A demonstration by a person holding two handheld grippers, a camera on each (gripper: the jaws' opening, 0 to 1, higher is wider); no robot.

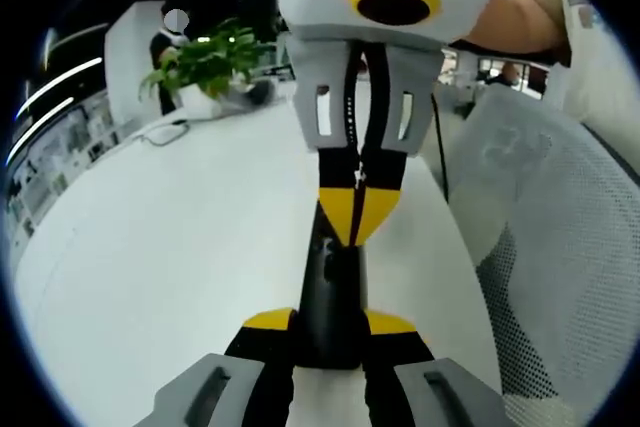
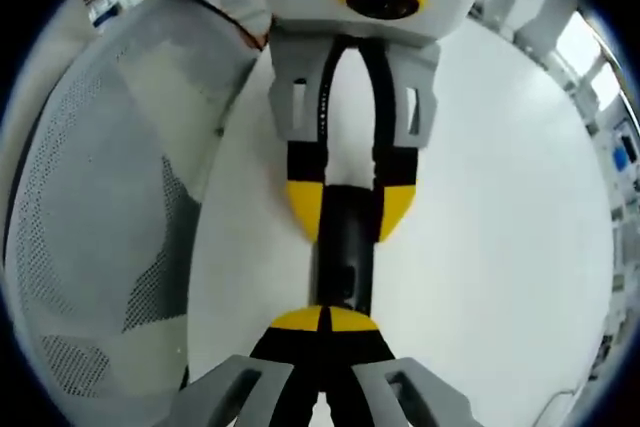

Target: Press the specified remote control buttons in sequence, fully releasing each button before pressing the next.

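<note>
No brand name or lettering can be read on anything in either view.

In the left gripper view, a leafy green potted plant (image 1: pixel 205 65) stands at the far left end of the smooth white tabletop (image 1: pixel 180 247), with a thin dark cable (image 1: pixel 165 132) lying near it and a person in dark clothes behind it. In the middle, the left tongs (image 1: pixel 330 332), grey with yellow-and-black tips, rise from the bottom and are clenched on the near end of a slim black remote control (image 1: pixel 332 292), one tip on each side of it. The remote lies lengthwise on the tabletop, pointing away. The right tongs (image 1: pixel 358 209) come down from the top with their yellow tips drawn together to a point, touching the remote's far end. A person's hand (image 1: pixel 520 17) grips that tool's white body. To the right is a white mesh chair back (image 1: pixel 560 237).

In the right gripper view, the mesh chair (image 2: pixel 110 207) is on the left and the tabletop (image 2: pixel 500 207) spreads to the right. The right tongs (image 2: pixel 327 319) show their tips pressed together against the near end of the remote (image 2: pixel 345 247), clenched on nothing. The left tongs (image 2: pixel 348 209) grip the remote's far end from both sides.
</note>
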